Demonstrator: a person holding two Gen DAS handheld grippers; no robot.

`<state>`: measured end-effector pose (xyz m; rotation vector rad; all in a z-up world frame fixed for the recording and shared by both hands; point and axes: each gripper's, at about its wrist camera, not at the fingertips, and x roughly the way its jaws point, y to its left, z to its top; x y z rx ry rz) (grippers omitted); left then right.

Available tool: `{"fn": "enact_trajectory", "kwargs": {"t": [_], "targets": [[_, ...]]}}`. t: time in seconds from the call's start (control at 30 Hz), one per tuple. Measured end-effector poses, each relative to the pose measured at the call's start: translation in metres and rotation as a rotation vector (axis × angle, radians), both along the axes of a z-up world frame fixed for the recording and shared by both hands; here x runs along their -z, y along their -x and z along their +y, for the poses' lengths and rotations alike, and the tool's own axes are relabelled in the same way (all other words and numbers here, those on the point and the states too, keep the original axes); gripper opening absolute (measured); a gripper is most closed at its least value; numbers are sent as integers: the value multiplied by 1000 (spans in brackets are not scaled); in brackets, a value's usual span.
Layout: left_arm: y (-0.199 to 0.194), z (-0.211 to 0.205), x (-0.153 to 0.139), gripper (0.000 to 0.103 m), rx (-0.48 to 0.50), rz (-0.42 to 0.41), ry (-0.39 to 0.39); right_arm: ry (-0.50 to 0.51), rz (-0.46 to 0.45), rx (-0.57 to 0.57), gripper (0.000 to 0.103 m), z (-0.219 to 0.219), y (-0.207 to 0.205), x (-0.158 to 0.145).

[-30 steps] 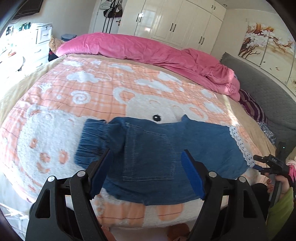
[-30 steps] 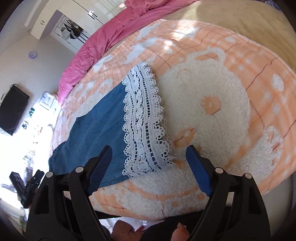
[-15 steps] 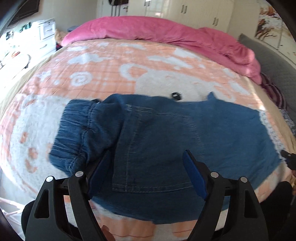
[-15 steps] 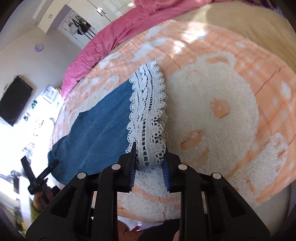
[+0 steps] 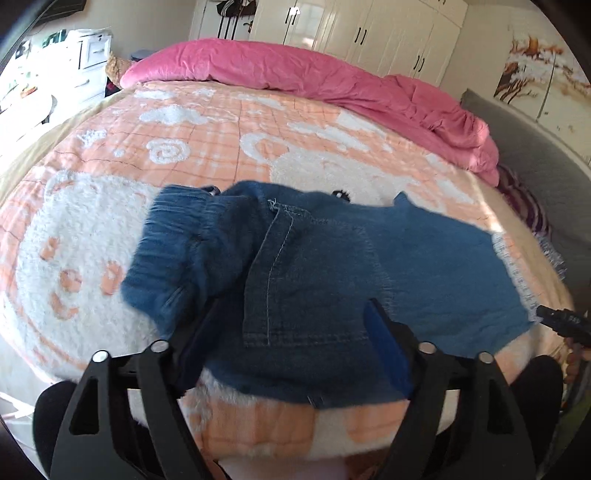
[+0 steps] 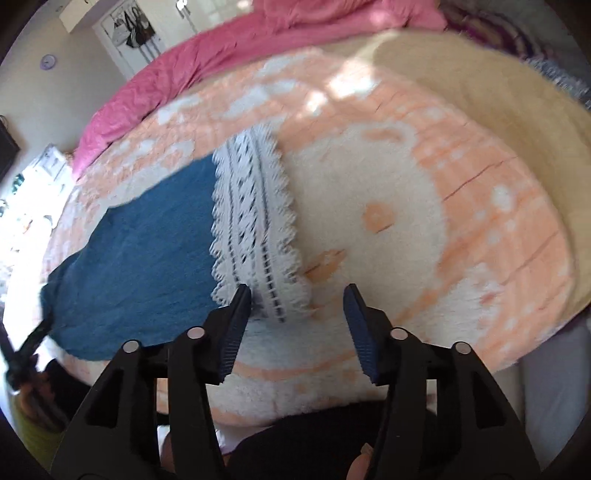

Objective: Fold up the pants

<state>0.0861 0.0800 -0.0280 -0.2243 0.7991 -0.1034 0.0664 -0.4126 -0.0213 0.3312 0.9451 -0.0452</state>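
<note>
Blue denim pants (image 5: pixel 332 273) lie across the near part of the bed, elastic waistband (image 5: pixel 166 254) at the left, white lace cuffs (image 6: pixel 255 229) at the right. My left gripper (image 5: pixel 291 339) is open, its fingers straddling the near edge of the seat by the back pocket. My right gripper (image 6: pixel 297 317) is open at the near end of the lace cuff, with the cuff's corner between the fingers. The pants also show in the right wrist view (image 6: pixel 147 251).
The bed is covered by an orange and white plush blanket (image 5: pixel 92 229). A pink duvet (image 5: pixel 332 77) is bunched along the far side. A grey headboard (image 5: pixel 535 155) stands at the right. White wardrobes (image 5: pixel 369 29) stand behind.
My right gripper shut on the lace cuff half a second ago and has now opened, letting it go. My left gripper moved in over the pants and stays open.
</note>
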Motion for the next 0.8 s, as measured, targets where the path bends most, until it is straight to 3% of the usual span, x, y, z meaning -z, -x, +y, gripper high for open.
{"fn": "enact_trajectory", "kwargs": {"t": [0.13, 0.2, 0.33, 0.53, 0.63, 0.7, 0.8], "targets": [[7, 3, -31, 85, -11, -72, -7, 80, -131, -42, 49, 22, 5, -38], [-2, -4, -40, 85, 19, -80, 12, 80, -193, -121, 58, 48, -2, -53], [-34, -45, -40, 85, 133, -20, 17, 78, -220, -278, 68, 108, -30, -60], [-86, -97, -8, 85, 259, 84, 65, 112, -106, -368, 70, 159, -67, -18], [-103, -101, 13, 85, 253, 110, 12, 124, -48, -354, 71, 160, -73, 4], [-109, -94, 24, 85, 227, 112, -17, 163, -17, -310, 78, 150, -75, 18], [-111, -78, 36, 85, 234, 95, 16, 187, -9, -245, 81, 127, -77, 36]]}}
